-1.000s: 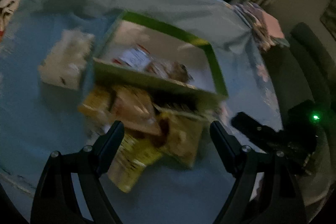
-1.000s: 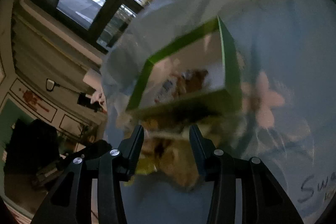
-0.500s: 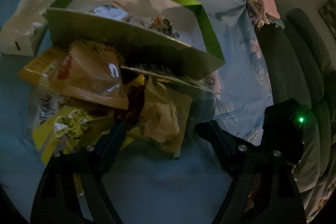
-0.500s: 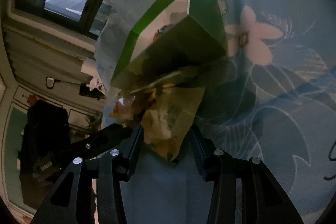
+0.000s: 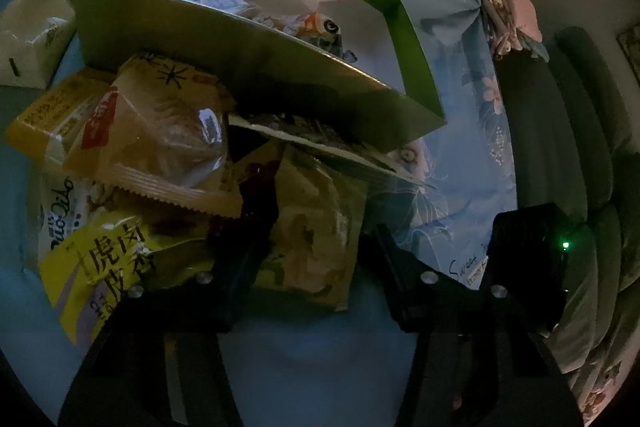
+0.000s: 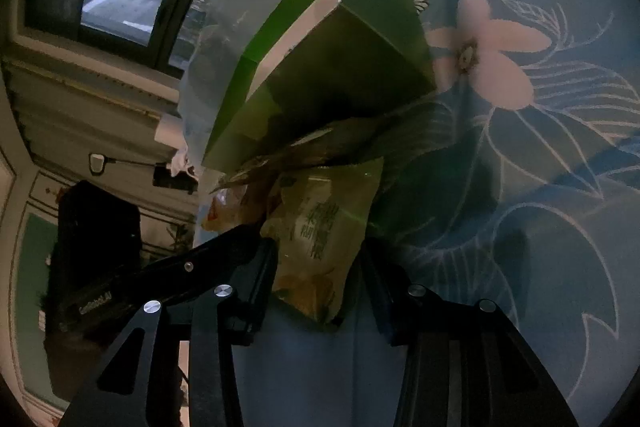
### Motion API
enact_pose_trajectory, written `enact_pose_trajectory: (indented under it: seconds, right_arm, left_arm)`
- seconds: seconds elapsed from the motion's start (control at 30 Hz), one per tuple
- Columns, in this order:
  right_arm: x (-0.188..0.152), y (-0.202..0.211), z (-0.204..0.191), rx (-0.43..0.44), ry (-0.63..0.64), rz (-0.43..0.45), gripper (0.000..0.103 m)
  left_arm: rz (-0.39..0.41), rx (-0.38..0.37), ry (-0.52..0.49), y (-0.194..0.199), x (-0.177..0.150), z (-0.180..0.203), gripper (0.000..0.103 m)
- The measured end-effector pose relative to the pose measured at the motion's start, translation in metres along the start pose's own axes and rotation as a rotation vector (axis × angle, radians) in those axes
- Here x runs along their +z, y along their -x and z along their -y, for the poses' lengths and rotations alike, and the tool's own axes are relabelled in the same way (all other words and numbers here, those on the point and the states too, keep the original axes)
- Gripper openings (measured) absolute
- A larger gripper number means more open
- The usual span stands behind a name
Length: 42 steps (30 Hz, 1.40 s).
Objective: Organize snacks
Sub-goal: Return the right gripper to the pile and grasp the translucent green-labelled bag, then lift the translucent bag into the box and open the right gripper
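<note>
Pale green snack packet [image 5: 316, 227] lying dead ahead between left gripper [image 5: 316, 247] jaws, now closing, not yet pinching; long axis pointing away toward green box [image 5: 256, 75]. Right gripper [image 6: 320, 251] half-open, straddling it too.

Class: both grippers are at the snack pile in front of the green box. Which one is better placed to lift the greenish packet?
Left, probably. The left gripper straddles the greenish packet, jaws closing. The right gripper also straddles it but sits static.
</note>
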State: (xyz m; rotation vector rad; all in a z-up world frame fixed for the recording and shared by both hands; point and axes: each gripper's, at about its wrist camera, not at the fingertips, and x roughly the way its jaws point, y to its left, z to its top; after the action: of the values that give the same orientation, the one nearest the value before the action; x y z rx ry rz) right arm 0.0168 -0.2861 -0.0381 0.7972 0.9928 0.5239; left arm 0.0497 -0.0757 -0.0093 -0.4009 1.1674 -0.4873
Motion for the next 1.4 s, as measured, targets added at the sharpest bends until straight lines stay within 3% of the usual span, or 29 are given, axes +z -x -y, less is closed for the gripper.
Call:
enact_pose_trajectory:
  seconds: [0.17,0.27,0.37,0.43,0.73,1.07,1.4]
  right_arm:
    - [0.0,-0.002,-0.005,-0.025,0.034,0.011,0.043]
    - [0.001,-0.002,-0.006,-0.025,0.042,0.015,0.036]
    - [0.001,-0.003,-0.005,-0.042,0.055,0.016,0.026]
    - [0.001,-0.005,-0.003,-0.02,0.051,0.008,0.013]
    - [-0.005,0.01,-0.012,-0.029,0.103,0.041,0.01]
    - [-0.017,0.042,-0.032,0.028,0.133,0.105,0.01]
    - [-0.016,0.061,-0.06,0.069,0.188,0.147,0.01]
  left_arm:
    - [0.006,0.015,-0.008,0.001,-0.003,0.0,0.048]
    - [0.013,0.043,-0.028,0.002,-0.007,0.001,0.041]
    - [0.021,0.066,-0.039,0.0,-0.009,0.0,0.031]
    - [0.02,0.068,-0.04,-0.001,-0.011,-0.001,0.025]
    - [0.033,0.107,-0.128,-0.002,-0.026,0.015,0.026]
    - [0.122,0.125,-0.232,0.024,-0.043,0.044,0.027]
    - [0.192,0.114,-0.262,0.048,-0.044,0.056,0.026]
